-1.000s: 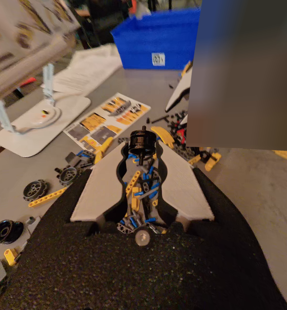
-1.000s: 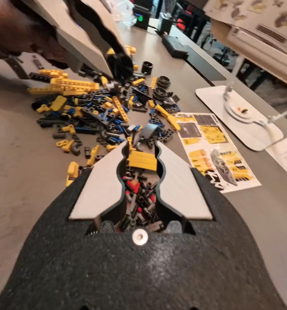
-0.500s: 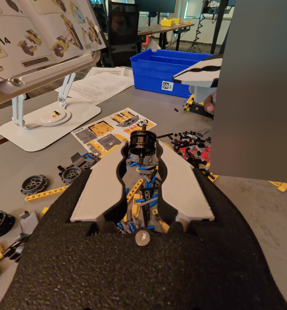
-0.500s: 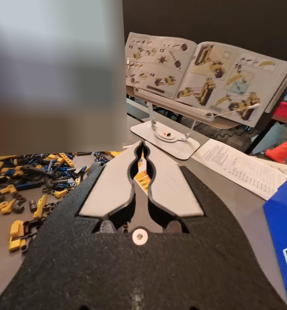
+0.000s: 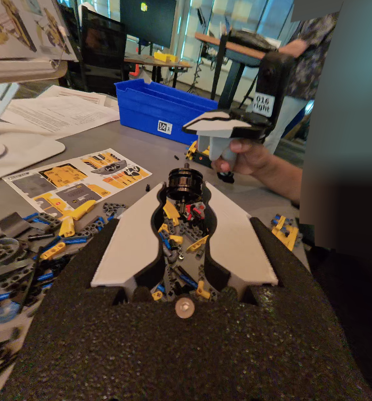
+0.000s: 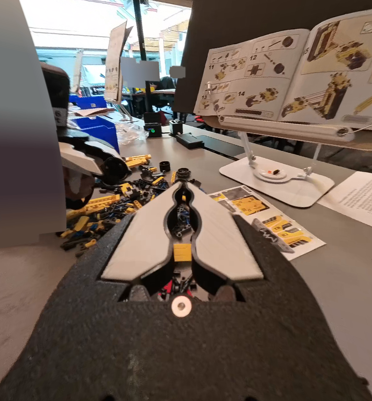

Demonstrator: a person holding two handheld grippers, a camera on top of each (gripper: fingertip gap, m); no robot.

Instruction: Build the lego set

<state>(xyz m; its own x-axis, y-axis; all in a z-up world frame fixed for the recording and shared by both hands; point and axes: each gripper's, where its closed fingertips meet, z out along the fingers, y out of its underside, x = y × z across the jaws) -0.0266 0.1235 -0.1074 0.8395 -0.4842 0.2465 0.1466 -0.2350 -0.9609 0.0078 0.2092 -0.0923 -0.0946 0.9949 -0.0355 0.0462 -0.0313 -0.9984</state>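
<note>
My left gripper (image 5: 185,184) is shut on a black wheel hub (image 5: 184,181) with a thin axle through it, held above a pile of yellow, blue and black building pieces (image 5: 180,234) on the grey table (image 5: 126,141). The hub also shows in the right wrist view (image 6: 115,172) at the left, in the left gripper (image 6: 112,169). My right gripper (image 6: 183,184) is shut with its tips together over the pile (image 6: 119,206); nothing shows between the tips. In the left wrist view it (image 5: 187,128) hovers beyond the hub, held by a hand (image 5: 245,158).
A sticker sheet (image 5: 78,180) lies left of the pile. A blue bin (image 5: 159,108) stands behind. An open instruction booklet (image 6: 289,76) rests on a white stand (image 6: 278,184), with printed papers (image 6: 365,201) beside it. Dark toothed wheels (image 5: 0,249) lie at the left. About 10 cm separates my left fingertips from my right.
My right gripper went from open over the pile to shut and swung up toward the booklet, then back lower. My left gripper kept the hub and tilted up, away from the pile.
</note>
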